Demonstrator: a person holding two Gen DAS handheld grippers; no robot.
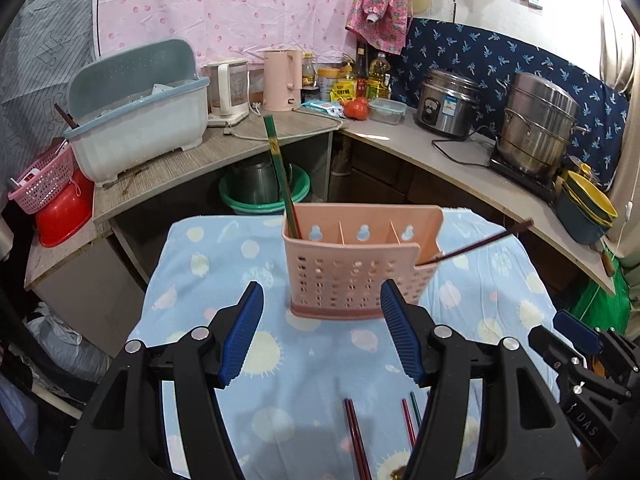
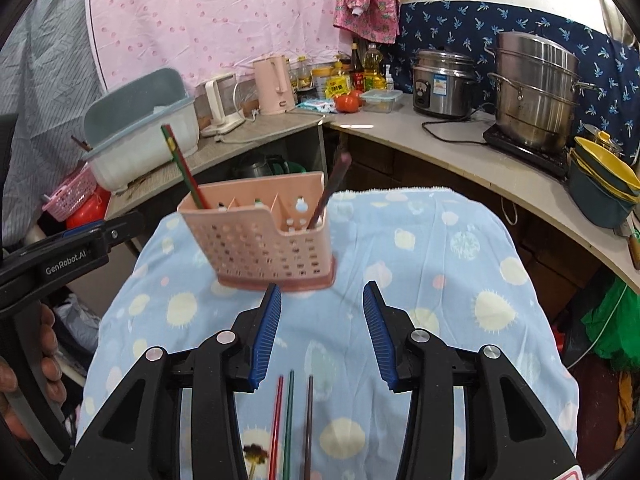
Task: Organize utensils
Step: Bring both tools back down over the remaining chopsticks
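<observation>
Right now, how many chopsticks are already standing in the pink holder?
2 chopsticks stand in the pink holder: a green one in its left end compartment and a dark one in the right end. More lie loose on the cloth.

Both the left gripper [image 1: 322, 300] and the right gripper [image 2: 322, 300] are black plastic frames with silver rivets and ribbed blue pads [image 2: 266, 336] (white "GenRobot.AI" lettering); bare hand [image 2: 24, 380].

Pink kettle [image 1: 282, 80], rice cooker [image 1: 446, 104], steel steamer pot [image 1: 536, 128] on counter [image 1: 400, 136].
</observation>
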